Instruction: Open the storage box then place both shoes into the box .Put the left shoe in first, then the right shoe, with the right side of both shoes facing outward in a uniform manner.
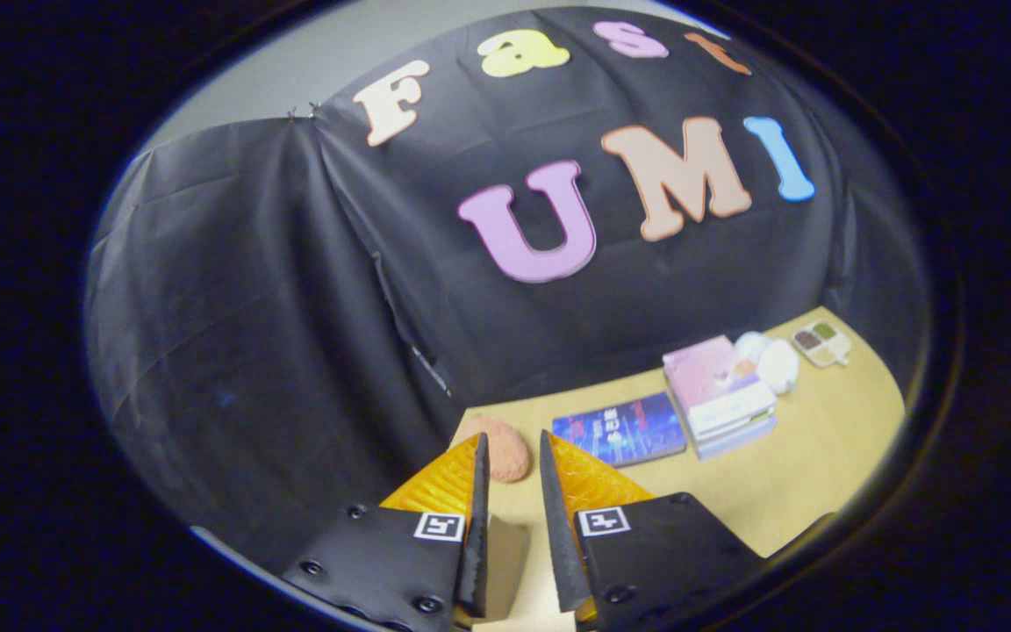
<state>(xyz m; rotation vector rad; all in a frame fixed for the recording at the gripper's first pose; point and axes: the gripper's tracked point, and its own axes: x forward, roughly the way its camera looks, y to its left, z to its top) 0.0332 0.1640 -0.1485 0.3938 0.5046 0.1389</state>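
Black cloth wall [295,290] behind, hung in folds, with a strip of grey wall [330,61] above it. Tan table [813,456] below, seen at a tilt.

Gripper [512,448] low over the table's near end, fingers [479,491] parted by a narrow gap, nothing held between them. Bare tabletop in the gap.

Just beyond the fingertips, a rounded, bumpy pinkish-orange lump [502,448], resting on the table close to the cloth; what it is, cannot tell.

Further along, a flat blue book [624,428] lying on the table. Beside it, a stack of books [720,395] with a pink cover on top. Past the stack, two white rounded things [776,362], touching or nearly so; too small and blurred to name. At the far end, a small tray [820,342] split into compartments with dark and greenish contents.

Storage box and shoes: location cannot be told from this view.
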